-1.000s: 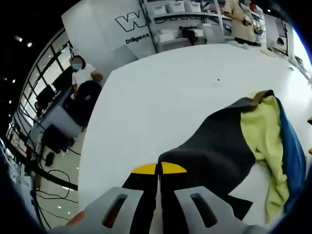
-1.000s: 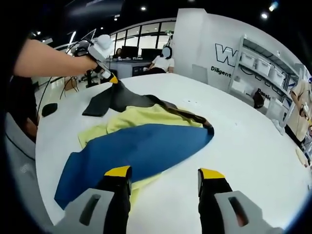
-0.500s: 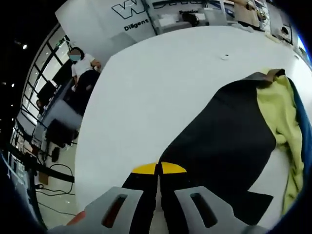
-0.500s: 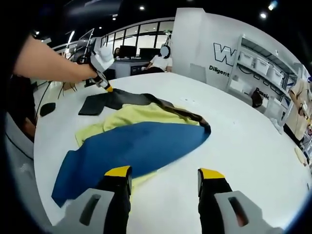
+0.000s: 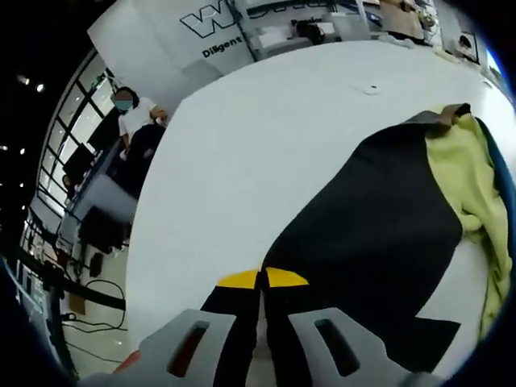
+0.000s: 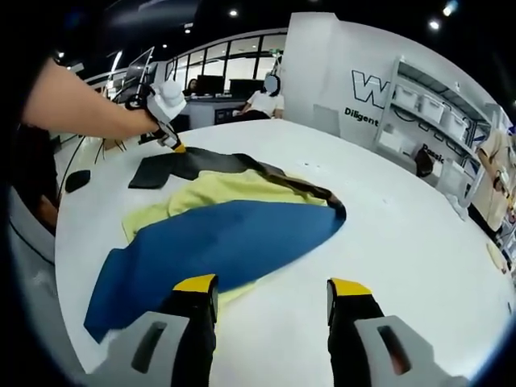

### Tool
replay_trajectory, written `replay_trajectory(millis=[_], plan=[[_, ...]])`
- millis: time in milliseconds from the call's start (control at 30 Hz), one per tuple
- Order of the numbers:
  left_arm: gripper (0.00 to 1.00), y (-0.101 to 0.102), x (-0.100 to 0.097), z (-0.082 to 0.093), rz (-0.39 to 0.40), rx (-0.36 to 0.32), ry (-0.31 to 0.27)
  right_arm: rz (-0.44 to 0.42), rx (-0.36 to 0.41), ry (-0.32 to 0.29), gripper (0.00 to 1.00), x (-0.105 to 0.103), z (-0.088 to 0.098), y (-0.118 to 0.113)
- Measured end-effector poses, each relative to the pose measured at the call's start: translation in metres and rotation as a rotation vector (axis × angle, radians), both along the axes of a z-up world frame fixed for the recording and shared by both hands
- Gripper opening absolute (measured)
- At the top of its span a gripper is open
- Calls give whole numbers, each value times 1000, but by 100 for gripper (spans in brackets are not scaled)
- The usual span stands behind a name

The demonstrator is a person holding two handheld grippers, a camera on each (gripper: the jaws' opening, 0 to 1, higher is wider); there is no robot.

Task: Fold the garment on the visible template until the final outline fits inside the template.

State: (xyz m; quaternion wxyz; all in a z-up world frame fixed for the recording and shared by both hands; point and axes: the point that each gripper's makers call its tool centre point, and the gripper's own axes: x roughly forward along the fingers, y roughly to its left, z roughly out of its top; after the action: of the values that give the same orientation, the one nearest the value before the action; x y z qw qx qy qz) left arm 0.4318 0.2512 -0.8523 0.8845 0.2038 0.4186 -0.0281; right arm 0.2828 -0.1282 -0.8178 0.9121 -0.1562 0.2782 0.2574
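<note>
On the white table (image 6: 419,242), the garment (image 6: 226,234) is spread; its black sleeve (image 5: 363,242) is pinched by the left gripper (image 5: 262,278), jaws pressed together, for drawing it flat. The right gripper (image 6: 274,286) is held spread just beside the blue panel (image 6: 218,242).

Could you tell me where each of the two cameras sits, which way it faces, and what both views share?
Left gripper view: rides the left gripper, jaws shut on the garment's black panel, looking along it across the white table.
Right gripper view: rides the right gripper, jaws open above the table, facing the blue panel; the person's forearm holds the left gripper at the far edge.
Shared: the garment, the table.
</note>
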Motion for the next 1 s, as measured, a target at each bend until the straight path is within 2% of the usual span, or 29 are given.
replay_trajectory(millis=[67, 200, 300, 500, 600, 667, 767, 1000], plan=[[2, 1, -1, 1, 29, -28, -2, -3, 1, 1, 53, 0, 0, 0], [7, 6, -1, 6, 49, -29, -18, -8, 4, -1, 53, 1, 1, -2], [12, 11, 0, 14, 59, -23, -42, -9, 7, -5, 53, 2, 3, -2], [20, 22, 4, 32, 114, -60, -104, -1, 4, -5, 52, 1, 3, 2], [22, 23, 4, 32, 117, -68, -106, 1, 4, -6, 52, 1, 3, 2], [22, 26, -1, 27, 155, -100, -78, 2, 4, -7, 52, 0, 3, 3], [23, 28, -2, 26, 168, -119, -79, 3, 2, -7, 52, 0, 3, 2], [23, 34, -5, 30, 193, -101, -99, -1, 2, -10, 52, 1, 3, 1]])
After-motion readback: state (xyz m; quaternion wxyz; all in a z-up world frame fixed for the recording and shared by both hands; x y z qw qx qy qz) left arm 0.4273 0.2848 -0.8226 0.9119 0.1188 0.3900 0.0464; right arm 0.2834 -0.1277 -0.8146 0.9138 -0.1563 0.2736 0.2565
